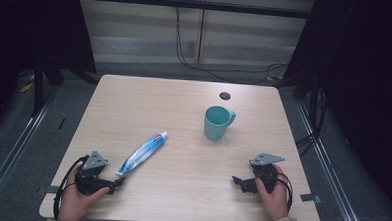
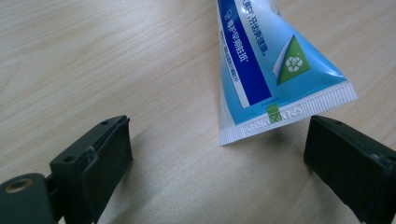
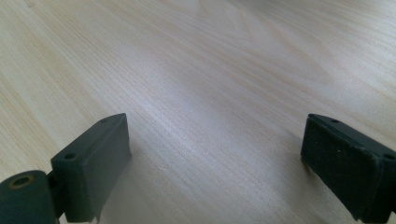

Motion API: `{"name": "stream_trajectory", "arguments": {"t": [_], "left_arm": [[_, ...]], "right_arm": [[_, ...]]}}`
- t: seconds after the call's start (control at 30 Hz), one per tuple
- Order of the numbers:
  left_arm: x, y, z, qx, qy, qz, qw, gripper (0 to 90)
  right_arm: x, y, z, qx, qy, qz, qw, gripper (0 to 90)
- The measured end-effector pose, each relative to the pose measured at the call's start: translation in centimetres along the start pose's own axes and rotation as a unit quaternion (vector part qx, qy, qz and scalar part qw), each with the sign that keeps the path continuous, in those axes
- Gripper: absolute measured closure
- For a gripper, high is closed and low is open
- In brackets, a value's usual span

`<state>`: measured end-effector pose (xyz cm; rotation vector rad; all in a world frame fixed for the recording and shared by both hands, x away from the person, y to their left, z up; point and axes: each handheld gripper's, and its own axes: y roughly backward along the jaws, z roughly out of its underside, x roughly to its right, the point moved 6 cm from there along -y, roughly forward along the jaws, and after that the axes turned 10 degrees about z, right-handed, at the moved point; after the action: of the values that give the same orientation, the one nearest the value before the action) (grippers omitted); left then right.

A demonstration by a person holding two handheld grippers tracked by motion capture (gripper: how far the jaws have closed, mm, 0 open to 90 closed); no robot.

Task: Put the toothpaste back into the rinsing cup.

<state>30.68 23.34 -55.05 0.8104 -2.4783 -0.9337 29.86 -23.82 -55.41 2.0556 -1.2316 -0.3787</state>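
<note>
left gripper [image 1: 117, 181]: jaws spread wide, nothing pinched, just before crimped end of toothpaste tube [image 1: 143, 153] | toothpaste tube: lies flat on wooden table [image 1: 180, 200], left of teal mug [image 1: 216, 122] | right gripper [image 1: 237, 181]: jaws spread, over bare wood

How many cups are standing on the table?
1. The teal cup stands upright on the far right part of the table, beyond the right gripper, apart from the toothpaste tube. Nothing seems to hide another.
</note>
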Motion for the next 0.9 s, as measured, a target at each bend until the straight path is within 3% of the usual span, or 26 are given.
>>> {"name": "stream_trajectory", "arguments": {"t": [0.43,0.6,0.77,0.8,0.87,0.9], "left_arm": [[0.2,0.1,0.1,-0.004,0.011,-0.008,0.9999,7.3],[0.5,0.1,-0.3,-0.037,0.025,-0.012,0.9989,7.8],[0.6,0.2,-0.5,-0.046,0.029,-0.012,0.9985,13.4],[0.7,0.3,-0.8,-0.049,0.034,0.004,0.9982,15.8],[0.7,0.2,-0.8,-0.053,0.036,0.006,0.9979,16.0],[0.7,0.2,-0.9,-0.058,0.036,-0.002,0.9977,16.0]], "right_arm": [[0.0,0.0,0.0,0.000,0.001,0.001,1.0000,7.6],[0.0,0.0,0.0,0.000,0.001,0.000,1.0000,7.6],[0.0,0.0,0.0,0.000,0.000,0.001,1.0000,7.6],[0.0,0.0,0.0,0.000,0.000,0.000,1.0000,7.6],[0.0,0.0,0.0,0.000,0.000,0.000,1.0000,7.6],[0.0,0.0,0.0,0.000,0.001,0.001,1.0000,7.6]]}}
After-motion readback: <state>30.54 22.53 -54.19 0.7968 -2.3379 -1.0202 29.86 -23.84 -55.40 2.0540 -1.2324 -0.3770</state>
